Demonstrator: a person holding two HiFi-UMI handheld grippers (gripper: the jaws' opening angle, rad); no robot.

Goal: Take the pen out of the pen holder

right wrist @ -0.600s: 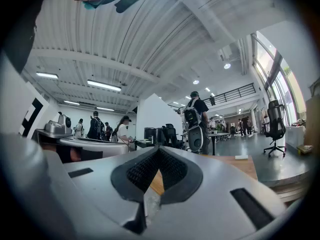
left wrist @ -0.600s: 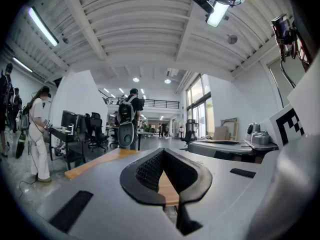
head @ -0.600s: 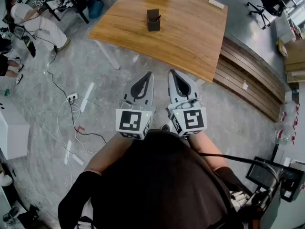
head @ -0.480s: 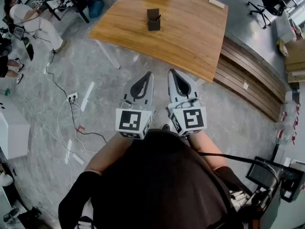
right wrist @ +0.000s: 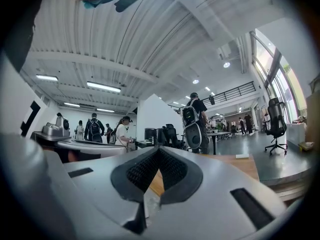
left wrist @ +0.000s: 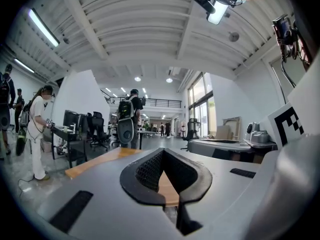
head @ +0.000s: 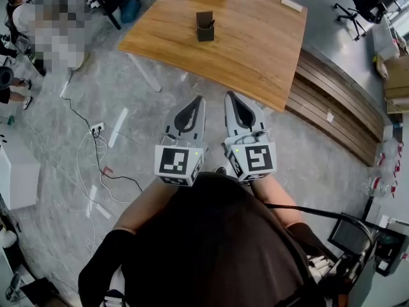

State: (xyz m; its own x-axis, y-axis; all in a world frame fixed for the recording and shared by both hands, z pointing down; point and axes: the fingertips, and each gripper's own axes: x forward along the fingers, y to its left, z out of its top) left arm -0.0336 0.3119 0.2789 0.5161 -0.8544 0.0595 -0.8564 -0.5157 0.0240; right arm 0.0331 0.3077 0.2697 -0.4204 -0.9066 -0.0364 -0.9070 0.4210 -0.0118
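A dark square pen holder [head: 204, 26] stands on the wooden table [head: 255, 50] far ahead of me, and a dark pen [head: 211, 23] pokes out at its right side. My left gripper [head: 200, 99] and right gripper [head: 228, 95] are held side by side close to my body, over the floor and well short of the table's near edge. Both have their jaws closed tip to tip with nothing between them. In the left gripper view the left gripper [left wrist: 162, 150] points at the tabletop, as does the right gripper [right wrist: 159, 149] in the right gripper view.
A small white object [head: 291, 4] lies at the table's far right corner. Cables and a power strip [head: 96, 130] trail over the floor at the left. Wooden steps [head: 339, 101] run along the right, with an office chair [head: 358, 2] beyond. People stand at the far left.
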